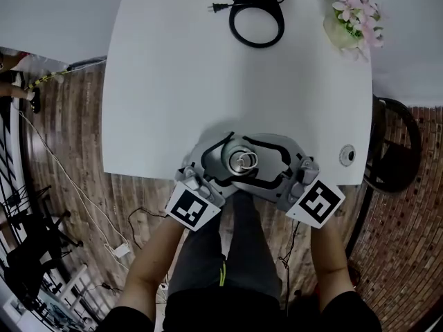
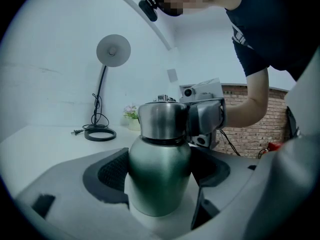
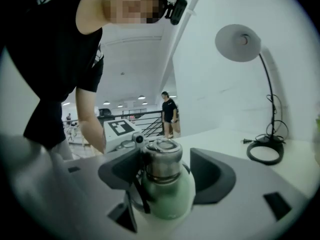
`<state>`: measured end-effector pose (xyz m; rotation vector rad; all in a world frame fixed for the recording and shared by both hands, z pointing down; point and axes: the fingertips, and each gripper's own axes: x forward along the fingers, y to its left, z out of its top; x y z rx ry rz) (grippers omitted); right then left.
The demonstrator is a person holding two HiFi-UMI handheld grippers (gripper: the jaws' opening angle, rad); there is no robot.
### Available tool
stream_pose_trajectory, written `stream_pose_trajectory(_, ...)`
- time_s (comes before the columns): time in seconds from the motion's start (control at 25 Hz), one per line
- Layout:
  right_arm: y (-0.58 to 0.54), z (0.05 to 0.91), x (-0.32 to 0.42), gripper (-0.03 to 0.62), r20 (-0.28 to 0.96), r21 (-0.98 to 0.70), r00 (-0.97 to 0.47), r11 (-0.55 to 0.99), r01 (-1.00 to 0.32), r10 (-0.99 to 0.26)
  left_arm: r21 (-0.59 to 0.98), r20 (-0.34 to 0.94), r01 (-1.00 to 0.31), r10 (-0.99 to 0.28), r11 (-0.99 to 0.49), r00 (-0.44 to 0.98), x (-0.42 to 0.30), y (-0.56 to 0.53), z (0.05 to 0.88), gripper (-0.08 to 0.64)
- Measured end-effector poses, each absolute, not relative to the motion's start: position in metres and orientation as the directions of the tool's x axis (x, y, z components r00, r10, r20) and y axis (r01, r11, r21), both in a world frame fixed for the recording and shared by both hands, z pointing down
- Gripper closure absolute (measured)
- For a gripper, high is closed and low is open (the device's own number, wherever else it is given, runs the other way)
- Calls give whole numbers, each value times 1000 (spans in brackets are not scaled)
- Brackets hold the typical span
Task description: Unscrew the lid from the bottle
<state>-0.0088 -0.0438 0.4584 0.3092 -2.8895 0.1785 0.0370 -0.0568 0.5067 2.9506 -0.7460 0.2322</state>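
At near edge of table (image 1: 152,81), bottle (image 1: 242,162)

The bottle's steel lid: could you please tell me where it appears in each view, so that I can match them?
Head view: the lid is low centre, seen from above.
Left gripper view: the lid is at centre.
Right gripper view: the lid is below centre.
Shared landmark: the lamp base, a black ring, is top centre, left and right respectively.
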Motion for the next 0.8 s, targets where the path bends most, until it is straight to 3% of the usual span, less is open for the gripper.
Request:
stream_pose_trajectory(0.2, -40, 450, -2, 298, 123, -214, -860, 833, -510, -495, 56, 165, -486, -472, -872, 866, 38, -58, 507, 193)
stream_pose_trajectory(0.4, -47, 451, 2, 295, 170, -151, -687, 670, -727, -707, 58, 167, -496, -482, -866, 860, 38, -59, 507, 193)
stream_pose_trajectory(0.6, -59, 453, -1, 295, 206, -77, -626, 625, -777, -752, 63, 165, -508, -493, -859, 854, 38, -59, 507, 193)
stream_pose_trajectory(0.8, -59, 460, -3, 298, 235, -103, -634, 630, -770, -736, 67, 165, -508, -493, -859, 854, 38, -58, 507, 193)
